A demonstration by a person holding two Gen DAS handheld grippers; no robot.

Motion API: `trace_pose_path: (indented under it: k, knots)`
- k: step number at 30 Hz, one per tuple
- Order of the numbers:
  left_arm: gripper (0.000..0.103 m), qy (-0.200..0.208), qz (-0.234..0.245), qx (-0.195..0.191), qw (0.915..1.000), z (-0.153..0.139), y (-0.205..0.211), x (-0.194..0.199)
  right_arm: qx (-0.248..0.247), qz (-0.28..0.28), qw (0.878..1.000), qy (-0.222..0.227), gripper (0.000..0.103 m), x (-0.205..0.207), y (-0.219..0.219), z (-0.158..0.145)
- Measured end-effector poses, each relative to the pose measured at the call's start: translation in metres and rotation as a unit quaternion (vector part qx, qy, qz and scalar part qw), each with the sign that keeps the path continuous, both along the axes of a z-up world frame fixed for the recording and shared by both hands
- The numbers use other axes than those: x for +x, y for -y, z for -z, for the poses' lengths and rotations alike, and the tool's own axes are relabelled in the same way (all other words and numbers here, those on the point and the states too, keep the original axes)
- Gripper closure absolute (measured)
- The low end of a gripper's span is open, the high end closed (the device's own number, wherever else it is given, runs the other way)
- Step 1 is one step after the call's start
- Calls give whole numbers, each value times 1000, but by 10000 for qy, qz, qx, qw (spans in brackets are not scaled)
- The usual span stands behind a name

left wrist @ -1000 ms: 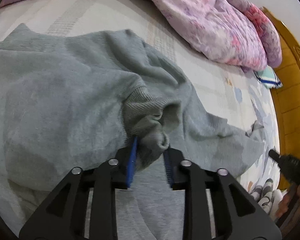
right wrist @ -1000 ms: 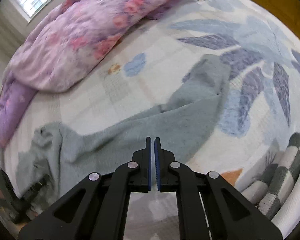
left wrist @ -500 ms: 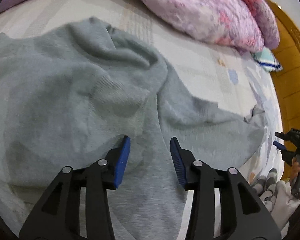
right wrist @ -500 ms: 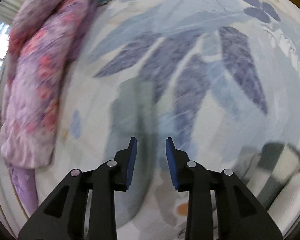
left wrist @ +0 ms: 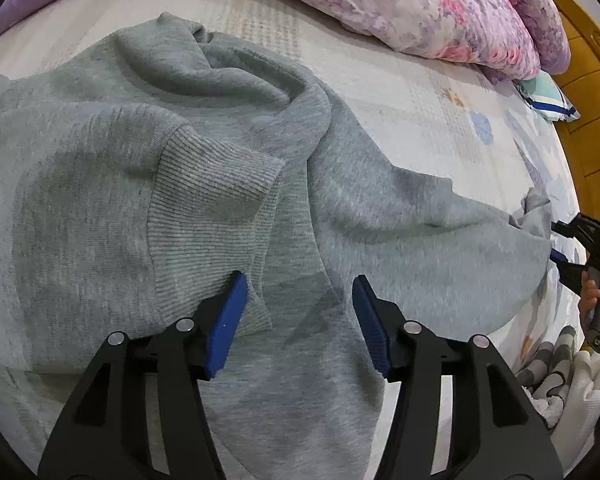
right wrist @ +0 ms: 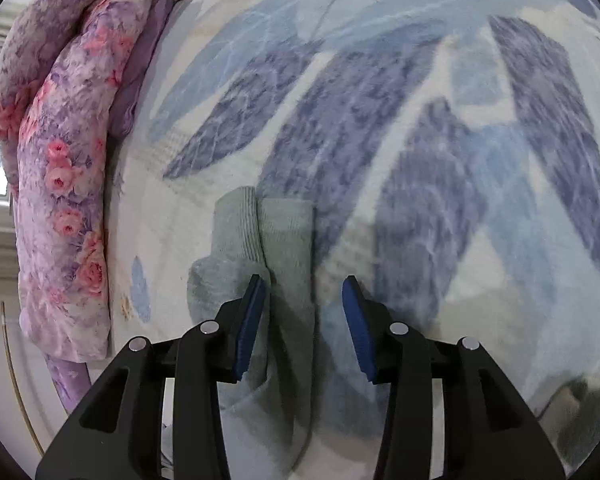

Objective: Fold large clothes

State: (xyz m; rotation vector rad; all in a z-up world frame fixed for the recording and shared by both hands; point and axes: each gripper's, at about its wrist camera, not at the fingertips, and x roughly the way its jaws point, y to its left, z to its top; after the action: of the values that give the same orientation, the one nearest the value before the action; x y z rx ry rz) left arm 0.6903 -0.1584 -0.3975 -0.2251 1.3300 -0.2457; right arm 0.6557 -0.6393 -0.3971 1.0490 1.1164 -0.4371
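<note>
A large grey sweatshirt (left wrist: 220,168) lies spread and rumpled on the bed. One sleeve is folded in, its ribbed cuff (left wrist: 216,184) lying flat on the body. My left gripper (left wrist: 298,312) is open and empty just above the cloth, by the cuff's edge. The other sleeve stretches right; its ribbed cuff (right wrist: 268,232) lies on the sheet in the right wrist view. My right gripper (right wrist: 302,312) is open and empty, with the cuff's near part between its fingers. It also shows in the left wrist view (left wrist: 568,244) at the sleeve's end.
A pink and purple floral quilt (left wrist: 440,4) is bunched along the far side of the bed, also in the right wrist view (right wrist: 60,160). A wooden headboard (left wrist: 596,112) stands at right. A grey checked cloth (left wrist: 556,364) lies at the near right. The bedsheet (right wrist: 380,120) has blue leaf prints.
My left gripper let go of the folded sleeve cuff and opened wide. My right gripper went from shut to open and swung over to the far sleeve's cuff.
</note>
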Motion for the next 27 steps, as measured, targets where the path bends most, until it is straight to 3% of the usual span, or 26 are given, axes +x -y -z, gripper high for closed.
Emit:
trace_pose_path:
  k: [4,8,15,21,23,27]
  knots:
    - [46,34,37,19,10000,0,1,-1,70,-226,9996,157,70,12,-4,6]
    - [41,44,84,-16,10000,0,2,-1,-91,-302,9992,245,91,19,-12,5]
    - [35,44,89,-74,9999,-2,7,-1,-479,455,9959,620,93,-35,-11,-54]
    - [35,-55,-49,-506,9987,-15,-3,0,-234,766,9876,1349,93,-67,-23,-87]
    - [35,-54,-52,-642,9979,-20,-6,-2,-411,608,9868,1443,93,-67,-31,-98]
    - [35,72,-69,-799,9968,-38,-15,-11,-896,75,9890,1173,93,-48,-56,-111]
